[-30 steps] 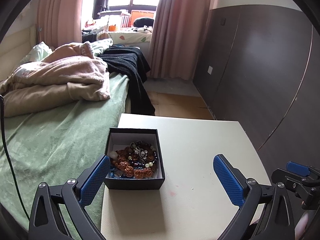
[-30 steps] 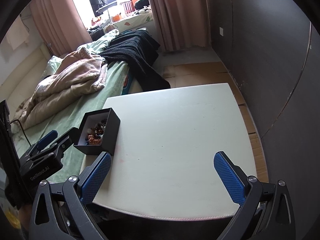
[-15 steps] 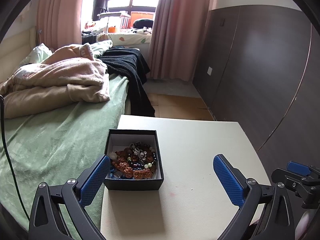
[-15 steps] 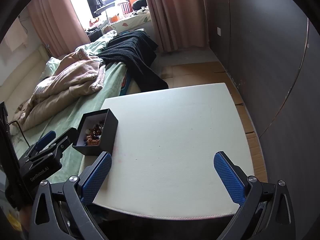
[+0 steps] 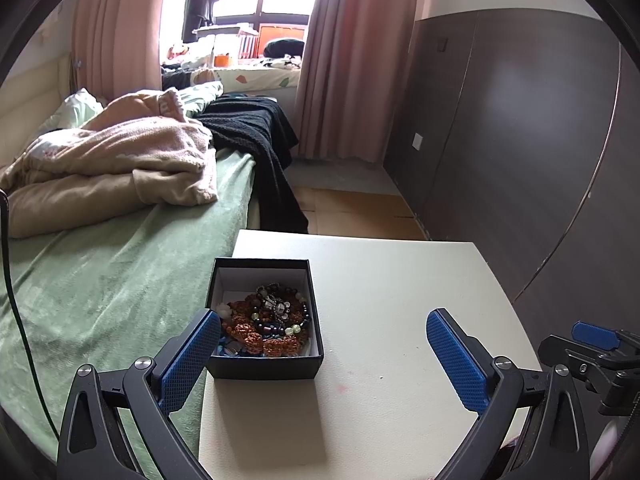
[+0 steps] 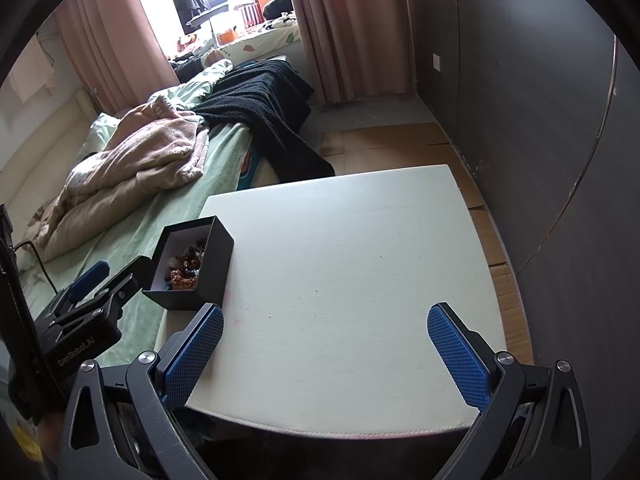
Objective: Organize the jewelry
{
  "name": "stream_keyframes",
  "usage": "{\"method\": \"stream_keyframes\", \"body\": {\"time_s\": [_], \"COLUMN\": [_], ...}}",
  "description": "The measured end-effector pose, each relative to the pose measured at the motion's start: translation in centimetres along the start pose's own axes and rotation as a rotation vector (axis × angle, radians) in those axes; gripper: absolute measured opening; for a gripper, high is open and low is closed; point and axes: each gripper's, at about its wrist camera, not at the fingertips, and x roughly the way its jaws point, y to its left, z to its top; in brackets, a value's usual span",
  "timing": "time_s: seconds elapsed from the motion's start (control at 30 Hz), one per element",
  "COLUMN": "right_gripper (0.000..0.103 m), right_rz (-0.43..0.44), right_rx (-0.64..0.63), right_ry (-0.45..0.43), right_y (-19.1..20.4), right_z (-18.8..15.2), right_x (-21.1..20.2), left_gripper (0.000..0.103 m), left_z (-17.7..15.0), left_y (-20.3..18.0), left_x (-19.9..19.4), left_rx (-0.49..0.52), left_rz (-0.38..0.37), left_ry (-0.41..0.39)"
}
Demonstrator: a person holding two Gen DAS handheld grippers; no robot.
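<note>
Jewelry (image 5: pixel 267 322) heaped in box (image 5: pixel 264 367) on table (image 5: pixel 380 280); start or finish unclear; left gripper (image 5: pixel 324 354), right gripper (image 6: pixel 326 350) wide, empty.

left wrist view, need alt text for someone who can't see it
An open black box of tangled beaded jewelry sits near the left edge of a white table, between the left gripper's wide-open blue jaws. A green bed lies alongside.

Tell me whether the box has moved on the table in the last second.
No. The box sits by the same left table edge in both views. The small shift in the right wrist view looks like camera motion.
</note>
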Motion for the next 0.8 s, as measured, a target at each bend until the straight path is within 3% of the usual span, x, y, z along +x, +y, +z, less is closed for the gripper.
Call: {"method": "stream_keyframes", "body": {"time_s": [0.8], "right_gripper": [0.103], "right_rz": [-0.026], "right_rx": [-0.001], "right_ry": [0.01], "right_y": [-0.18], "right_z": [-0.12], "right_x": [0.14], "left_gripper": [0.103], "left_z": [-0.33], "left_y": [-0.35], "left_x": [-0.03], "left_rx": [0.02], "left_rz": [0.008], "left_ry": [-0.002]}}
